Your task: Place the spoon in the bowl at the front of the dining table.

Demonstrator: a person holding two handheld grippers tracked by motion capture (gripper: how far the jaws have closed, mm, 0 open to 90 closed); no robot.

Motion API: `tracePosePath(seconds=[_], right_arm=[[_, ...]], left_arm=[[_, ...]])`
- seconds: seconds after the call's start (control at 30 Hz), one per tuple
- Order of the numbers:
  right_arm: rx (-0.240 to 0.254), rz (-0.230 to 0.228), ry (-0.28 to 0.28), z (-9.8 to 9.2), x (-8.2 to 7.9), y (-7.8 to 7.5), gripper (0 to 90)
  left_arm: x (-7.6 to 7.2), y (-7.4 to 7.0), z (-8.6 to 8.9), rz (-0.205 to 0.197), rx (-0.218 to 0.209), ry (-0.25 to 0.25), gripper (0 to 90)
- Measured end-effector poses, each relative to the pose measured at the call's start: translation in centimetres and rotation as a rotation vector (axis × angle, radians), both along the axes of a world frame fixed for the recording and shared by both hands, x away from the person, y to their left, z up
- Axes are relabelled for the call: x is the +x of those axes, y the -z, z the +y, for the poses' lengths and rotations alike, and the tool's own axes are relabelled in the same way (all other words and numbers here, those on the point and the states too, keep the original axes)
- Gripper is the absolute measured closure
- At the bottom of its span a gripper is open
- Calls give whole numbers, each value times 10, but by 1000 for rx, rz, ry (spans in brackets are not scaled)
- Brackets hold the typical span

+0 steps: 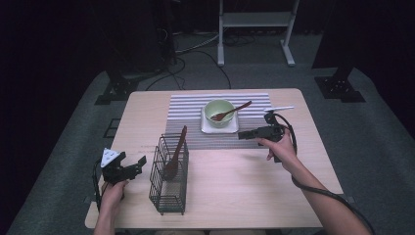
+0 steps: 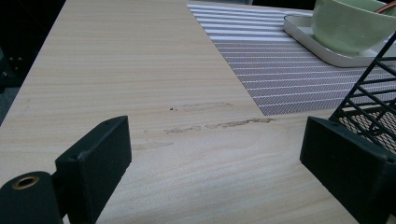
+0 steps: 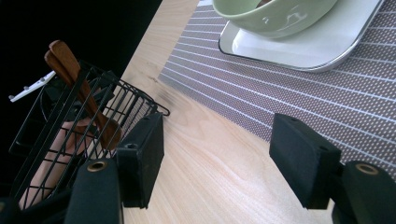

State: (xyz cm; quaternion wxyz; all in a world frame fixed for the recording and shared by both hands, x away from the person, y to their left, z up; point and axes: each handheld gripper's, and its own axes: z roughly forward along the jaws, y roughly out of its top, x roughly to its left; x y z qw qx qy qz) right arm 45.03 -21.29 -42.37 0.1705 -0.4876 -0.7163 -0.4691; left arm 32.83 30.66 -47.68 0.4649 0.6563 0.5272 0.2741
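Note:
A black wire basket (image 1: pixel 169 181) stands on the table's front left and holds wooden utensils (image 1: pixel 177 152). My left gripper (image 1: pixel 138 163) rests just left of it, open, with bare table between its jaws (image 2: pixel 215 140) and the basket (image 2: pixel 369 102) at its right jaw. A green bowl (image 1: pixel 219 111) with a wooden spoon (image 1: pixel 235 110) in it sits on a white square plate (image 1: pixel 208 129). My right gripper (image 1: pixel 243 134) hovers at the plate's front right corner, open and holding nothing (image 3: pixel 219 130). It looks toward the basket (image 3: pixel 70 121), the wooden utensils (image 3: pixel 79 88) and the bowl (image 3: pixel 275 14).
A grey striped placemat (image 1: pixel 186 112) lies under the plate across the table's far middle. The right gripper's cable loops back along the forearm. On the floor behind the table are a white frame (image 1: pixel 257 19) and black stand bases (image 1: pixel 115 90) (image 1: pixel 340 88).

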Motion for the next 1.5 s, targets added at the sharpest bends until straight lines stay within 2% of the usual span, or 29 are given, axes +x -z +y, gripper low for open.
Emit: tracePosePath(seconds=[0.43,0.8,1.23,1.5], right_arm=[[4,-1,-32,2,-13,2,340],[16,3,-52,0,-27,10,337],[25,6,-55,-4,-39,17,336],[36,-8,-59,-8,-49,18,336]], left_arm=[[0,0,0,1,0,1,81],[0,0,0,1,0,0,81],[0,0,0,-1,2,1,81],[0,0,0,-1,2,1,81]])
